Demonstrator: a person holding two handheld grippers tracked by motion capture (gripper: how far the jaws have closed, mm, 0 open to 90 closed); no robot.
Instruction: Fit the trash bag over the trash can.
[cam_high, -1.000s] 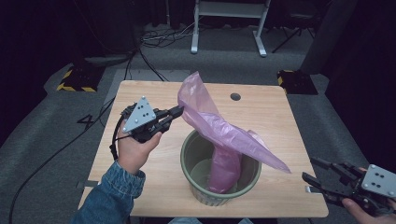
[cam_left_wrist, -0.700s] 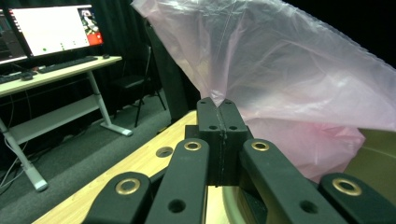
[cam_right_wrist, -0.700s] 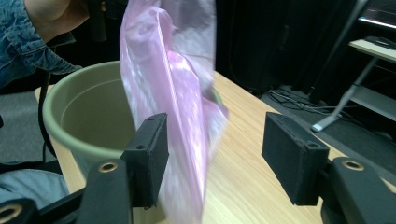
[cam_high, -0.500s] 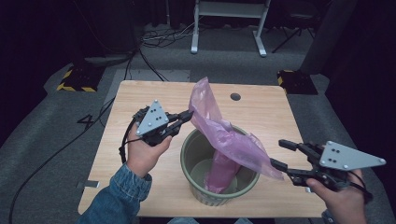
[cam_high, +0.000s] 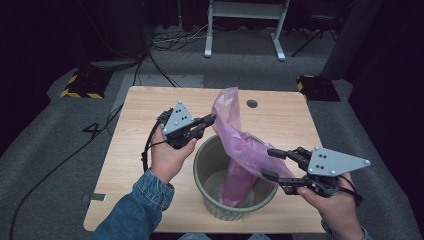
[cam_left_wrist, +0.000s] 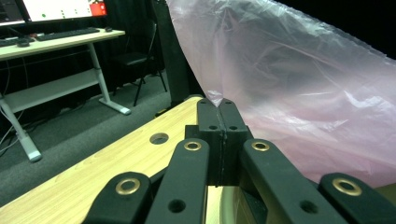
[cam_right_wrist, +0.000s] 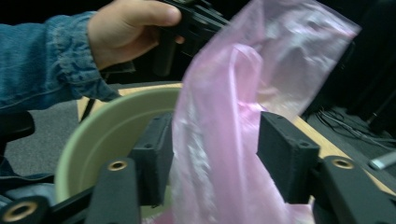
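- Our right hand-held gripper (cam_high: 274, 162) has swung in from the counter's near right corner and now sits at the bin's (cam_high: 210, 162) right rim, jaws released and straddling the pink bag (cam_high: 240, 150); the right gripper view shows plastic hanging between the two pads (cam_right_wrist: 156, 151) without being pinched.
- Our left hand-held gripper (cam_high: 212, 119) is clenched on the bag's upper edge above the bin's far-left rim, having drifted a little toward the bin while lifting that edge.
- The bag's lower part stands inside the bin, its top rising up and away past the far rim.
- We judge that both edges are nearly in hand, so spreading the mouth over the rim comes next.
- Around the bin, the counter (cam_high: 140, 115) lies bare on its left and far sides; its near edge is close, leaving little room there.
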